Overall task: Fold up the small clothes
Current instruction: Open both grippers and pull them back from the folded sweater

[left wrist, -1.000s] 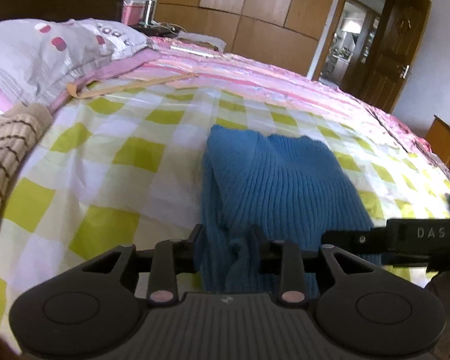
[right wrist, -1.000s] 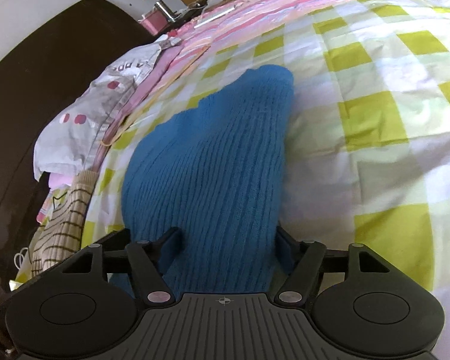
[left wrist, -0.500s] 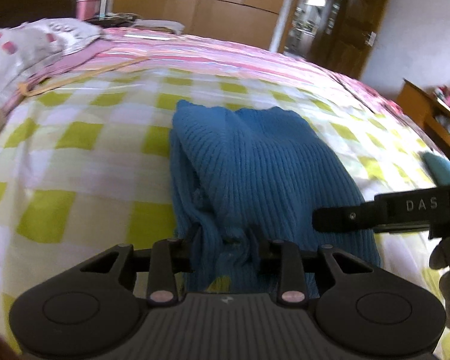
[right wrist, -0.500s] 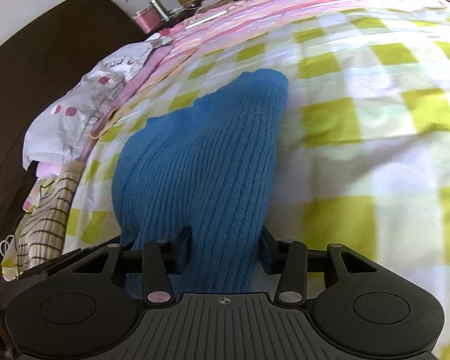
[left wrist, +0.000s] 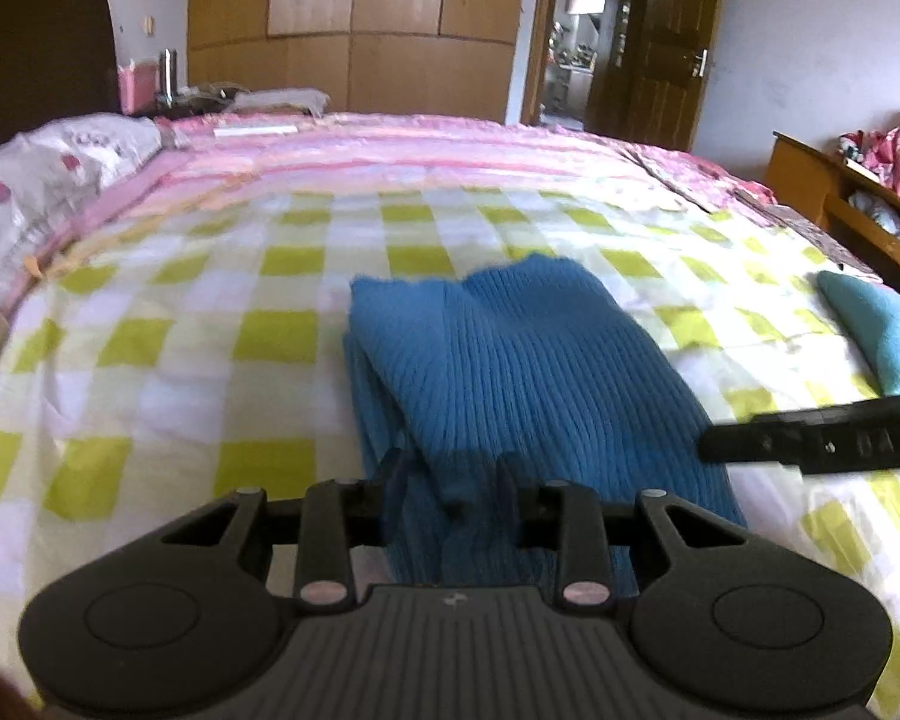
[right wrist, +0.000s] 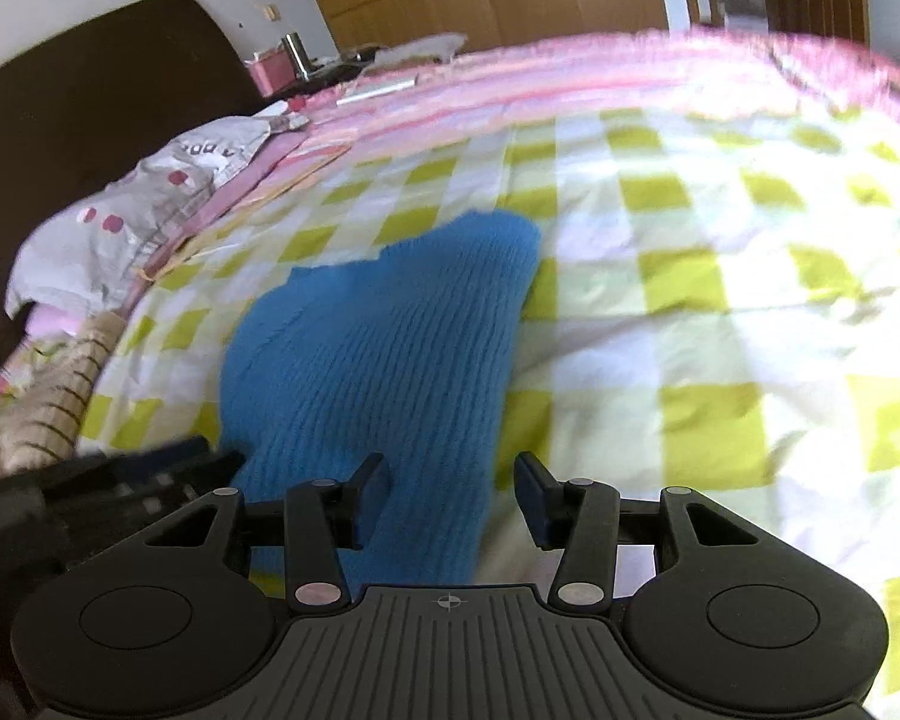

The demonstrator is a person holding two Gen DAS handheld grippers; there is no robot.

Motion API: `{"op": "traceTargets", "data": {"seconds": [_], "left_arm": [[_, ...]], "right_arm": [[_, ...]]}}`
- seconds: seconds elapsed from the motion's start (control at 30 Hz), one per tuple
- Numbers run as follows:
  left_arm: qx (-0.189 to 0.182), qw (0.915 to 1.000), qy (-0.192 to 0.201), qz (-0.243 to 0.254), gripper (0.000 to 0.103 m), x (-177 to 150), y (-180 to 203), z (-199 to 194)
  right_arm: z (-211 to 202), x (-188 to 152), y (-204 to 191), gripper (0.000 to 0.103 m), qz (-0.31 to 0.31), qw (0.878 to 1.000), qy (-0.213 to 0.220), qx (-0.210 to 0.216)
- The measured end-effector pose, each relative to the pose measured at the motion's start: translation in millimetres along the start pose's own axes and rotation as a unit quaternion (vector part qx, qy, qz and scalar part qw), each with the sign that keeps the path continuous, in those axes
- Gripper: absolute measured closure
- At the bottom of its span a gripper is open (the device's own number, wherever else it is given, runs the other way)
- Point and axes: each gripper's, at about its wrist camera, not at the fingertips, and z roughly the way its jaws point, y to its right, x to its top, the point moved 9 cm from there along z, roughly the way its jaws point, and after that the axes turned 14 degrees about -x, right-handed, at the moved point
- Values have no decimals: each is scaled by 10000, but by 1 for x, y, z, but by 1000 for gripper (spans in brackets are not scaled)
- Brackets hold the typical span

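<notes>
Blue knit garment (left wrist: 510, 360), ribbed and already folded into a long strip, lies on the green-checked bed sheet (left wrist: 180, 330), its long axis running away from both grippers toward the far side of the bed.

Left gripper (left wrist: 450, 489): jaws narrow and closed on a bunched fold at the garment's near end. This hand is the one with contact.

Right gripper (right wrist: 450, 495): jaws stand wide; they have just been opening again. The garment's near right edge passes between them, but the right pad shows clear of the cloth, so no grip is judged there.

Against the earlier frames, both views sit higher above the bed, the right jaws no longer pinch the knit, and a second, lighter teal piece (left wrist: 882, 330) now shows at the far right of the bed.

The coming move appears to turn on carrying the near end forward along that axis.
</notes>
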Motion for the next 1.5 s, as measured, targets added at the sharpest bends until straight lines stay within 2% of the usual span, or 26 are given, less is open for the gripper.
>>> {"op": "traceTargets", "data": {"seconds": [0.13,0.27,0.37,0.6,0.87,1.13,1.5], "left_arm": [[196,9997,164,70,67,14,-2,8],[513,9986,-50,80,65,13,-15,28],[658,9977,-85,129,58,12,-21,31],[651,9978,-54,-73,58,8,-26,25],[652,9977,147,-70,59,0,-14,-7],[724,9972,-181,-99,59,-24,-15,-5],[717,9973,-125,-20,59,-34,-6,-21]], "right_arm": [[-4,-2,-3,57,-167,9997,141,-147],[0,-4,-7,57,-272,9992,145,-262],[4,-7,-11,57,-406,9985,148,-348],[12,-15,-17,57,-531,9974,77,-473],[-2,-19,-20,57,-620,9961,206,-596],[-8,-31,-24,57,-672,9952,191,-682],[-16,-44,-26,57,-723,9941,162,-789]]}}
